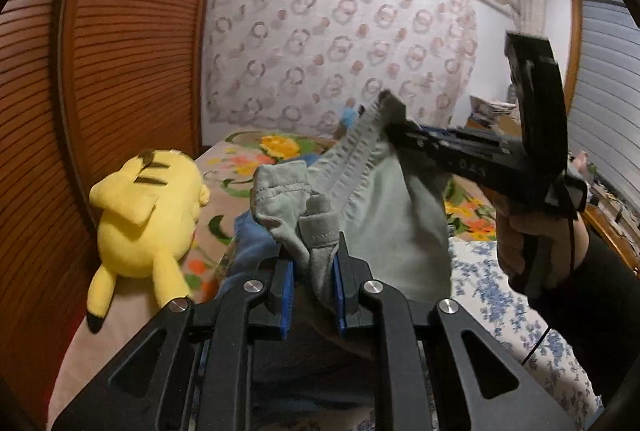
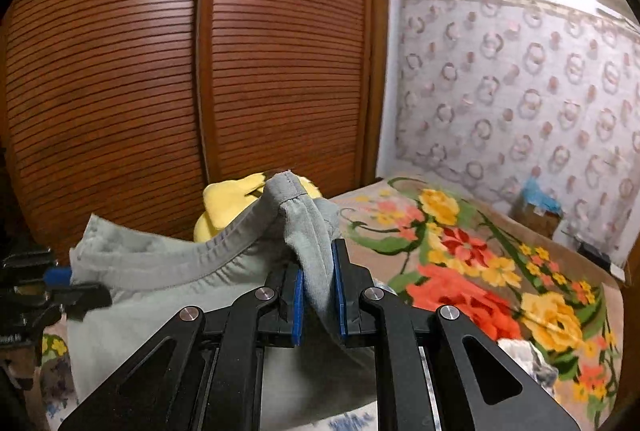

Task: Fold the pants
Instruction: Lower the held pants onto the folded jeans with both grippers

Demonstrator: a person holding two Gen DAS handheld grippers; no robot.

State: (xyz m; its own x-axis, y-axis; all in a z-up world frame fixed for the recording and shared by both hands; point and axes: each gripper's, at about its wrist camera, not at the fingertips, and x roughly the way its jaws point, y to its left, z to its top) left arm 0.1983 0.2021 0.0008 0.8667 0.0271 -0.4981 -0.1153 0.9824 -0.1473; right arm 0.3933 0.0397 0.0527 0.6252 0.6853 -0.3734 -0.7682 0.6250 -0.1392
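Above the bed (image 2: 500,271), w/ its flowered blanket, both grippers are holding the grey pants (image 1: 384,215) up in the air. Left gripper (image 1: 314,263) is pinching a bunch of the cloth near the waistband, jaws nearly closed on it. Right gripper (image 2: 319,271) is clamping the waistband edge the same way. A yellow plush toy (image 1: 148,215) is lying by the wardrobe (image 2: 160,71).

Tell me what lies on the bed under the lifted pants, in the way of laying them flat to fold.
Both grippers, left gripper and right gripper, are shut on the grey pants, held up off the bed. A blue garment lies beneath them, and a yellow plush toy sits beside it.
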